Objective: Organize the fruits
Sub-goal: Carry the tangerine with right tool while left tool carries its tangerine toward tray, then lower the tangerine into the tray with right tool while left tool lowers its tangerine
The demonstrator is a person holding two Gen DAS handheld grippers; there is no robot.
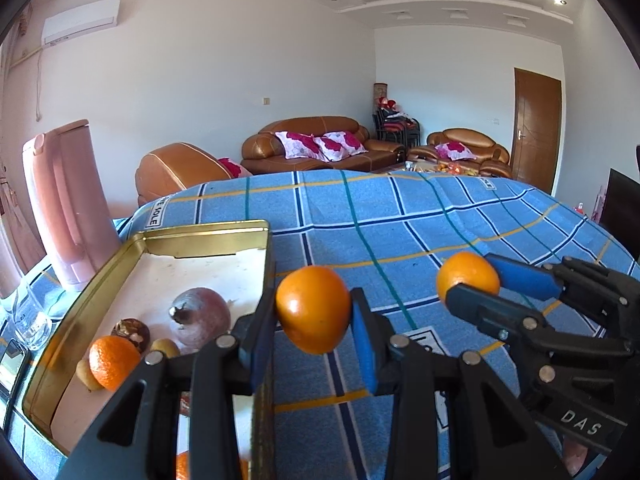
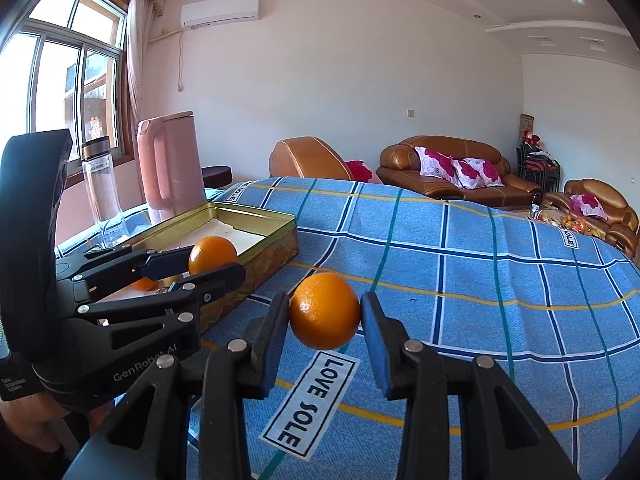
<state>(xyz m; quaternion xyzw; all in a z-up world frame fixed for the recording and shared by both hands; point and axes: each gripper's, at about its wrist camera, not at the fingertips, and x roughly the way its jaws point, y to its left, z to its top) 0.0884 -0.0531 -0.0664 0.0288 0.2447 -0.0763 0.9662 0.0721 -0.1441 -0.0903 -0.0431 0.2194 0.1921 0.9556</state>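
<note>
we hold two oranges up
our left gripper [image 1: 313, 310] fingers pinch one orange [image 1: 313, 308] by the gold tin [image 1: 208, 236]; our right gripper [image 2: 325, 312] fingers pinch another orange [image 2: 325, 311] over the blue cloth [image 2: 480, 280]

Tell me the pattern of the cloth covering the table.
Blue tablecloth with dark-blue, teal and yellow checks; clearest in the right wrist view.

The blue checked cloth [image 2: 460, 264] over the desk carries white labels printed "LOVE SOLE": one lies near, just below the right hand-held gripper [image 2: 325, 320], another at the far right edge, and a third at the far left edge shows only "SOLE". The body of the left hand-held gripper [image 2: 214, 268] reads "GenRobot.AI", with small print beside it too blurred to read. In the left wrist view the right hand-held gripper's body shows "DAS"
</note>
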